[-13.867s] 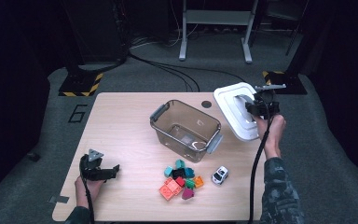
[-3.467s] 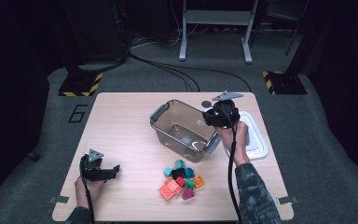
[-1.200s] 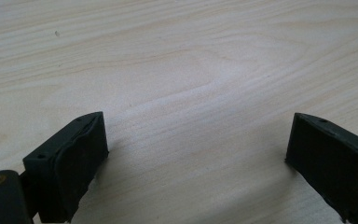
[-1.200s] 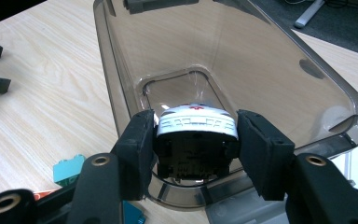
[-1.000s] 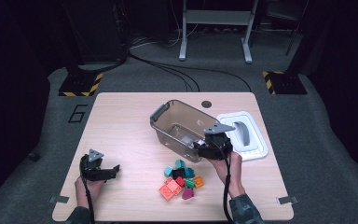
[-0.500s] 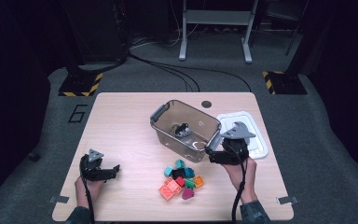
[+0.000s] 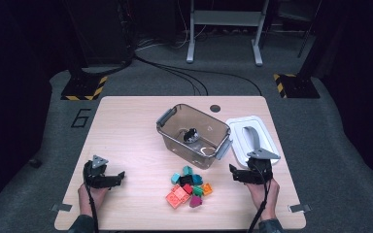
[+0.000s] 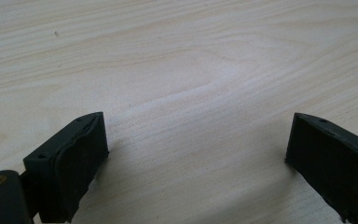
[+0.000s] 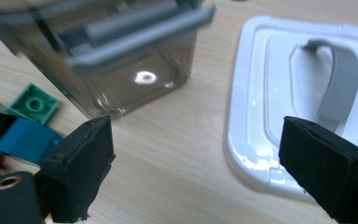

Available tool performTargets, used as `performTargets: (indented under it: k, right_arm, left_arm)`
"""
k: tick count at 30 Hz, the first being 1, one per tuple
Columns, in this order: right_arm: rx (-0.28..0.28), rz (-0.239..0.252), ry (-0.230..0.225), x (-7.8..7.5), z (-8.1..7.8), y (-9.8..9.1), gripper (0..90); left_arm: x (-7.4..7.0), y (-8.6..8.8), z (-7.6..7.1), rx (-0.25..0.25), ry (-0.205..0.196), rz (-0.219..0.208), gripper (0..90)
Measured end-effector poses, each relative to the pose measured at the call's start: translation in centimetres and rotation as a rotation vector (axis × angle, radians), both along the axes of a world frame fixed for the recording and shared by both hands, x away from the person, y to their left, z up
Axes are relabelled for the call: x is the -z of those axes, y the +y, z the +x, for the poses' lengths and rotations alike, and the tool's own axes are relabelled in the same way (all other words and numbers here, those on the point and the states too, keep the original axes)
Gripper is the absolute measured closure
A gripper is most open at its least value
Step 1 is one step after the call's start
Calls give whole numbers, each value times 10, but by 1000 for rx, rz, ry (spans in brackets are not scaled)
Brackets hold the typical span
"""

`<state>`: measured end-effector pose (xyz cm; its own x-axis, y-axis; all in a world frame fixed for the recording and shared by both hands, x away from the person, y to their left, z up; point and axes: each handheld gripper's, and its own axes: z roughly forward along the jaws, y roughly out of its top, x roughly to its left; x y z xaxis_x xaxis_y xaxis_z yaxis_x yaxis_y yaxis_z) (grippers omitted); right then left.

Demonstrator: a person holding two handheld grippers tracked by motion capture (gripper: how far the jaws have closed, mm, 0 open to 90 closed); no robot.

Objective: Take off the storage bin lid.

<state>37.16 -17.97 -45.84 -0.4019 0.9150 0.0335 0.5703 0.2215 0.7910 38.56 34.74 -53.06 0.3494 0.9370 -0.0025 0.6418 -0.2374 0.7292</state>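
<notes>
A clear plastic bin (image 7: 194,136) with grey latches stands mid-table, and a small dark-and-white toy car (image 7: 190,135) lies inside it. Its white lid (image 7: 245,145) with a grey handle lies to the right. My right gripper (image 7: 232,170) sits low in front of the lid, pointing left. Its jaws have just been opening and stand open, with nothing between them. In the right gripper view (image 9: 196,126) bare wood lies between the jaws, with the bin's corner (image 9: 121,70) and the lid (image 9: 270,93) ahead. My left gripper (image 7: 121,174) rests open at the near left, over bare wood (image 8: 196,121).
A pile of coloured bricks (image 7: 188,187) lies in front of the bin, between the two grippers; some of the bricks (image 9: 28,135) show at the left of the right gripper view. The wooden table (image 7: 126,126) has a small round hole at its far edge. Dark carpet and cables lie beyond.
My right gripper has moved from the bin's near right corner down and towards the table's near right, its jaws wider. The toy car now lies in the bin. The left gripper stayed put.
</notes>
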Motion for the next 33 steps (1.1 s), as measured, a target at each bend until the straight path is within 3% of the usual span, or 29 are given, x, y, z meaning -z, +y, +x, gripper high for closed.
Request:
performTargets:
  k: [7, 12, 14, 17, 25, 33]
  right_arm:
    - [54, -15, 36, 38, 0, -13, 45]
    - [98, -22, 61, 57, -1, -26, 38]
    - [113, -19, 64, 59, -3, -31, 37]
    - [128, -25, 67, 63, -5, -39, 38]
    - [165, -52, 91, 70, -9, -59, 31]
    - [162, -58, 89, 71, -8, -59, 27]
  left_arm:
    - [0, -1, 0, 0, -6, 0, 48]
    - [0, -3, 0, -9, -15, -6, 19]
    - [-3, -5, -1, -3, -8, -6, 11]
    - [-9, -12, -3, 15, -35, -8, 13]
    - [-21, -41, 1, 89, -30, -43, 4]
    - [-27, -69, 1, 181, -13, -78, 1]
